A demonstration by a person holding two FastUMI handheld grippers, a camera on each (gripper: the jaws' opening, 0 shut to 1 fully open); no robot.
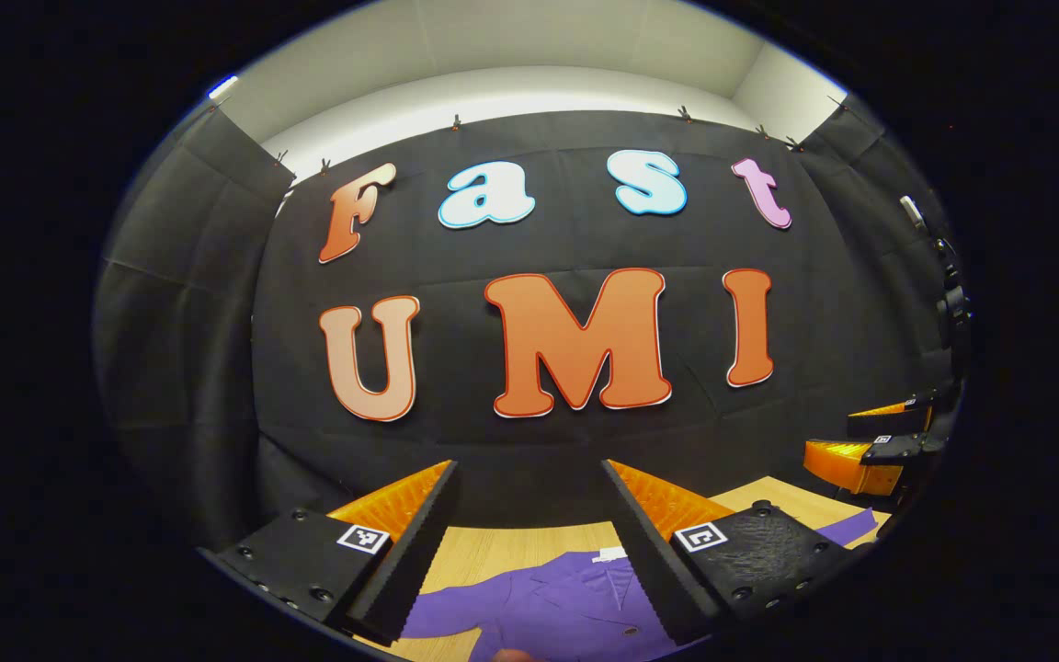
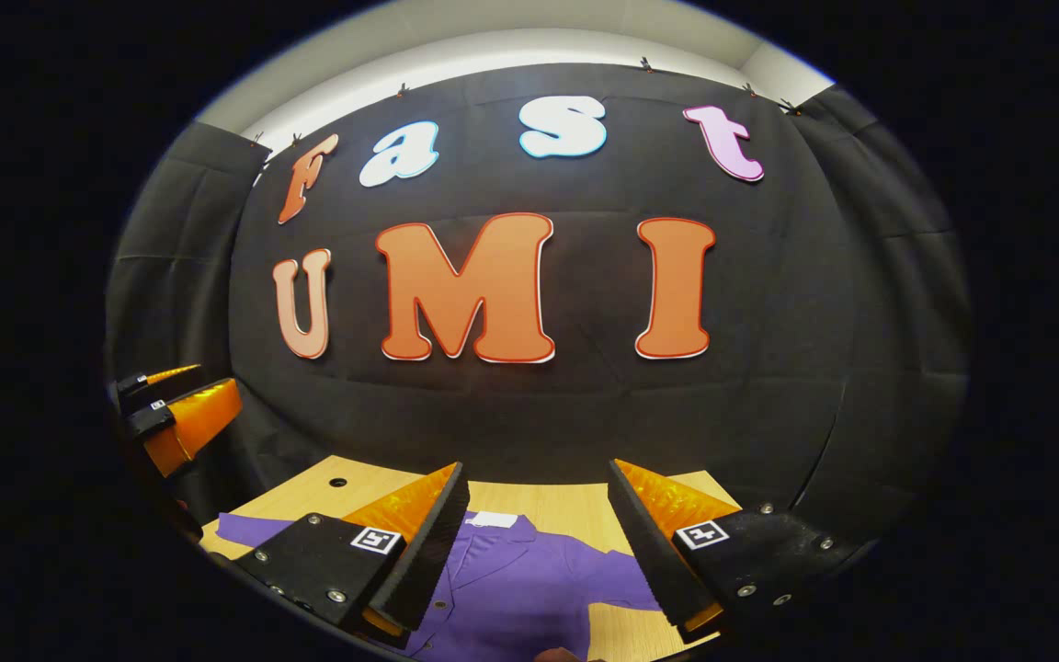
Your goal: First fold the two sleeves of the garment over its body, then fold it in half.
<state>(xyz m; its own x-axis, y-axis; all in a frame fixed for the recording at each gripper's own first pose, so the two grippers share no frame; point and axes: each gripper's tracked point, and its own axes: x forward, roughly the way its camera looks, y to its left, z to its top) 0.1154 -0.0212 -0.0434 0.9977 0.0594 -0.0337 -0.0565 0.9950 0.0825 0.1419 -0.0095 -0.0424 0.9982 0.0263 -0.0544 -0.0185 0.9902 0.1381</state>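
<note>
I hold both grippers up off the wooden table [image 2: 575, 504], jaws wide apart and gripping nothing. The purple garment [image 2: 520, 588] lies flat on it at six o'clock below my right gripper [image 2: 539, 515]; my left gripper [image 1: 529, 515] sees it there too, collar away from me.

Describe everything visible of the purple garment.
The purple garment is a collared, buttoned shirt of thin woven-looking cloth with a white neck label. It lies spread flat, front up, on the wooden table, sleeves out to the sides and not yet folded. The left claw and right claw are open, holding nothing; whether they touch it can't be told.
</note>
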